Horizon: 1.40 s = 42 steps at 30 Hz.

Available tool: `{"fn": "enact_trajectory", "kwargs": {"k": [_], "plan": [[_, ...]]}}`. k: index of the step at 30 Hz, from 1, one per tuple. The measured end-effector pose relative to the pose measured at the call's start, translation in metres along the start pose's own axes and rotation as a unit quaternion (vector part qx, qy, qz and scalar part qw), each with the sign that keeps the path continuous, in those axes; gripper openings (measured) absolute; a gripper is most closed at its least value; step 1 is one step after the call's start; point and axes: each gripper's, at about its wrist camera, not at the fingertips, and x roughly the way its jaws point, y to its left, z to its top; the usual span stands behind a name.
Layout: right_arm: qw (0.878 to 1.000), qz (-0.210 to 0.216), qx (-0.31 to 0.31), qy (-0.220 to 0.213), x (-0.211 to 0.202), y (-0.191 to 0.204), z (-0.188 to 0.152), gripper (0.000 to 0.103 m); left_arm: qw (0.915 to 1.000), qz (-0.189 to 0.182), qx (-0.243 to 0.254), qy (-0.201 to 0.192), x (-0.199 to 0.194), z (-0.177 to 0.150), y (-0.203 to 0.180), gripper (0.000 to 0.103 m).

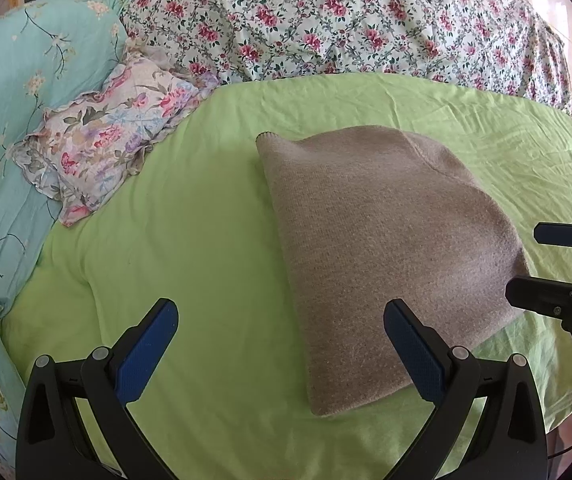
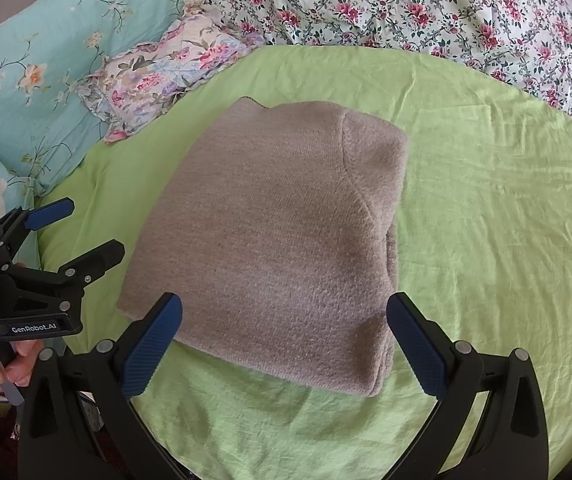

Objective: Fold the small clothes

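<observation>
Already folded into a thick block: fuzzy taupe knitted sweater [image 2: 270, 236], lying on the bed's lime-green sheet [image 2: 486, 216]. Left hand-held gripper [image 1: 282, 354] and right hand-held gripper [image 2: 284, 346] both released, empty, hovering near. Probably worth pressing flat, squaring loose edges gently.

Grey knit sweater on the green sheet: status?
Left gripper open, empty. Right gripper open, empty. Grey knit sweater folded, flat on green sheet. Nothing in the way.

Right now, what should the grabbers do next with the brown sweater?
Probably lift both away. The sweater already lies folded in a neat block on the green sheet, and the left gripper and right gripper have open jaws holding nothing.
</observation>
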Motion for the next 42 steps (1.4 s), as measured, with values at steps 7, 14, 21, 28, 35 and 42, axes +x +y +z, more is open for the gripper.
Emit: {"fn": "enact_trajectory", "kwargs": {"k": [7,14,21,28,35,42], "plan": [[1.000,0.001,-0.001,-0.002,-0.0013,0.0013,0.0014,0.102,1.0000,0.000,-0.001,-0.001,0.0007,0.0006,0.0006,0.103],[1.000,0.001,-0.002,-0.003,-0.0020,0.0011,0.0019,0.102,1.0000,0.000,-0.002,-0.002,-0.0005,0.0007,0.0004,0.103],[1.000,0.001,-0.004,-0.003,-0.0022,0.0031,0.0021,0.102,1.0000,0.000,-0.003,-0.004,-0.0011,0.0011,0.0015,0.103],[1.000,0.001,-0.004,-0.003,-0.0022,0.0036,0.0022,0.102,1.0000,0.000,-0.004,-0.005,-0.0024,0.0015,0.0025,0.103],[1.000,0.002,-0.006,-0.002,-0.0024,0.0018,0.0028,0.102,1.0000,0.000,-0.003,-0.005,-0.0026,0.0015,0.0020,0.103],[1.000,0.001,-0.006,-0.003,-0.0033,0.0024,0.0032,0.102,1.0000,-0.002,-0.001,-0.006,-0.0027,0.0031,0.0002,0.103]]}}
